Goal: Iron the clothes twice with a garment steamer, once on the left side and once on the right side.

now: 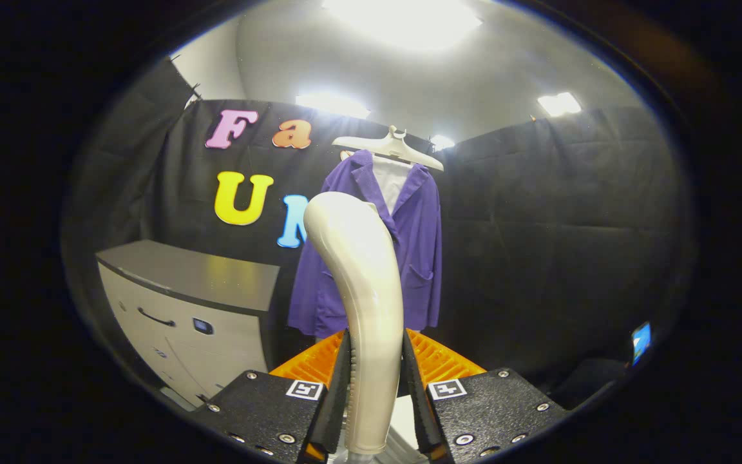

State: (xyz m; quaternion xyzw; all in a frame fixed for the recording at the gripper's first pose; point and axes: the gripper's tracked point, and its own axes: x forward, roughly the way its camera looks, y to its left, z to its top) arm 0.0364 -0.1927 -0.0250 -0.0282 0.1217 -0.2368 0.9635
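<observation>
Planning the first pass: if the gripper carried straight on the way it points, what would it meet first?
Probably the purple coat on its hanger. The gripper is shut on the steamer, whose head would likely touch first; depth is unclear.

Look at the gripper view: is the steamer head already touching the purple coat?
No. The steamer, clamped between the gripper's fingers, stands well short of the purple coat hanging beyond it.

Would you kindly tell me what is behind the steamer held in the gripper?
The gripper is shut on the steamer. Behind it hangs a purple jacket on a white hanger. The steamer covers the jacket's middle, so that part cannot be seen.
</observation>
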